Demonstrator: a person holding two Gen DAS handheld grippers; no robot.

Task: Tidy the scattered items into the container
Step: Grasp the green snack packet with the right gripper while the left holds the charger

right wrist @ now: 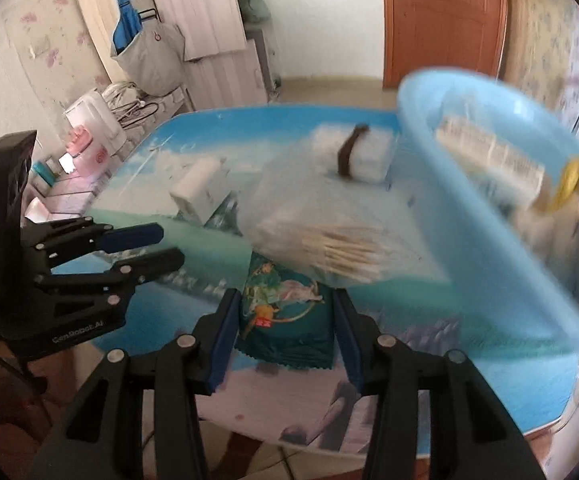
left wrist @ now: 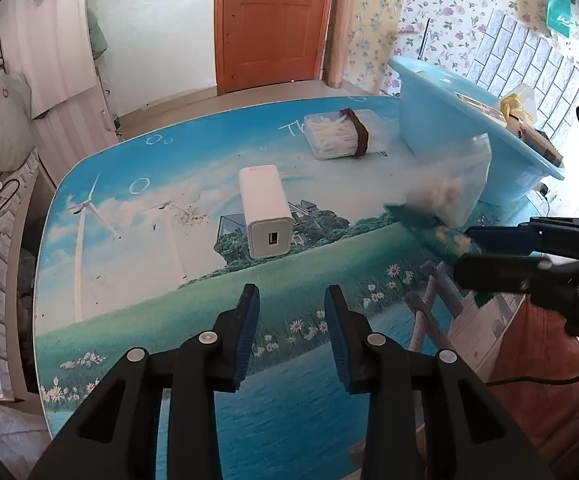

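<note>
My right gripper (right wrist: 285,300) is shut on a green snack packet (right wrist: 285,320), its pads against the packet's two sides just above the table. The packet (left wrist: 429,232) shows blurred at that gripper's tips (left wrist: 465,250) in the left wrist view. Just beyond it lies a clear box of toothpicks (right wrist: 329,240), next to the light blue basin (right wrist: 429,152). A white charger block (left wrist: 265,212) and a clear box of cotton swabs with a brown band (left wrist: 345,134) lie further out. My left gripper (left wrist: 291,296) hovers open over the table with nothing between its fingers.
The basin (left wrist: 449,80) at the table's right holds a printed flat box (right wrist: 489,160) and a yellow item (right wrist: 573,180). The table (left wrist: 149,280) has a landscape print. Bags, a white cabinet and a wooden door (left wrist: 273,20) stand beyond its far edge.
</note>
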